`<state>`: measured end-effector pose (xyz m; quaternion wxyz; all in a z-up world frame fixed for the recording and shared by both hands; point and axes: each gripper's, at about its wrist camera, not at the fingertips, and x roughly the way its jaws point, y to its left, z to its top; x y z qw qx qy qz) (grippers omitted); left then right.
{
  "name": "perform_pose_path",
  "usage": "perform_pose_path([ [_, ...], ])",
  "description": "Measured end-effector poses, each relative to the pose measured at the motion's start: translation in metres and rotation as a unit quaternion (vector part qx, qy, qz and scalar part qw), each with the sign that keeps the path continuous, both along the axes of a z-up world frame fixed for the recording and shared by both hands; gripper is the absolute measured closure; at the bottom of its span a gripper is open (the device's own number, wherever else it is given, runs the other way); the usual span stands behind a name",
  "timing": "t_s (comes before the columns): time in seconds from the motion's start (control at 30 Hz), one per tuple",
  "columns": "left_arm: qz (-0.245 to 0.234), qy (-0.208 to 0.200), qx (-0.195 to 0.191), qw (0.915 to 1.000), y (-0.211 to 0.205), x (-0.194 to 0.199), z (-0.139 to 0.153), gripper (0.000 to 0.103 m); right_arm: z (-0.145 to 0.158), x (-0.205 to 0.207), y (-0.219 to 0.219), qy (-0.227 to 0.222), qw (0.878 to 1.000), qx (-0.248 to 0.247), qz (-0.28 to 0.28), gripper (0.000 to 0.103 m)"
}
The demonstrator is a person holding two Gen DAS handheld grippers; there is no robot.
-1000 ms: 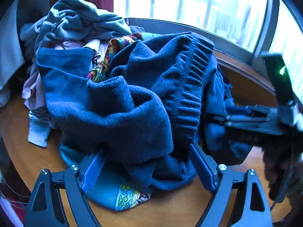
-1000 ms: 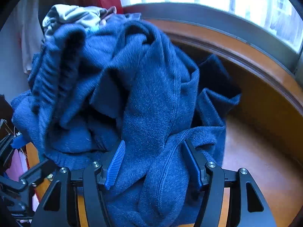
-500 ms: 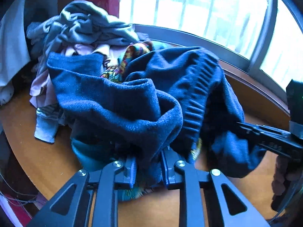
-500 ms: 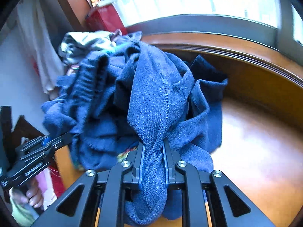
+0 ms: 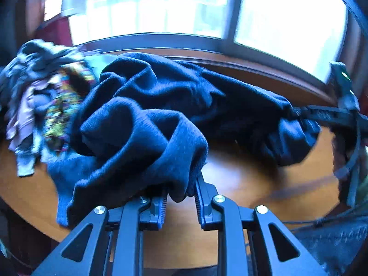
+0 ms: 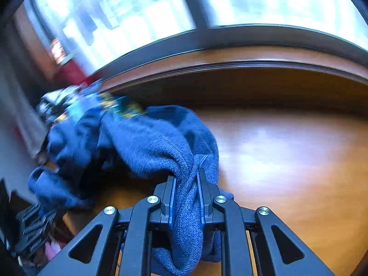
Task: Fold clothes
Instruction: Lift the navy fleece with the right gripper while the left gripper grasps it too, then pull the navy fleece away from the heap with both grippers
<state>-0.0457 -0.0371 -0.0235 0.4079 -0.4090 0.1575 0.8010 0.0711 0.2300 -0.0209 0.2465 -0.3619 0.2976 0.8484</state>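
Stretching between both claws, the soft dark blue knitted sweater hangs just over the shiny brown wooden table. Left claw and right claw each pinch a bunch of it tight.

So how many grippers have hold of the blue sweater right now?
2. The left gripper pinches a bunched fold of the blue sweater at its near edge; the right gripper clamps the opposite end, over the bare wooden table.
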Motion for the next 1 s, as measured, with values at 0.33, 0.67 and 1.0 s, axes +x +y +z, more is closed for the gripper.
perform_pose_path([
  [0.33,-0.027,-0.018,-0.029,0.9991,0.04,0.03,-0.004,0.081,0.002,0.07,0.046,-0.042,0.998,0.02,-0.052,0.075],
  [0.67,0.049,-0.012,0.042,0.9978,0.012,0.028,0.032,0.041,0.037,0.017,0.007,0.013,0.99,0.098,0.097,0.049],
  [1.0,0.146,-0.025,0.035,0.9883,0.007,-0.01,0.021,0.026,0.001,-0.085,-0.052,-0.018,0.955,0.1,0.28,0.048],
])
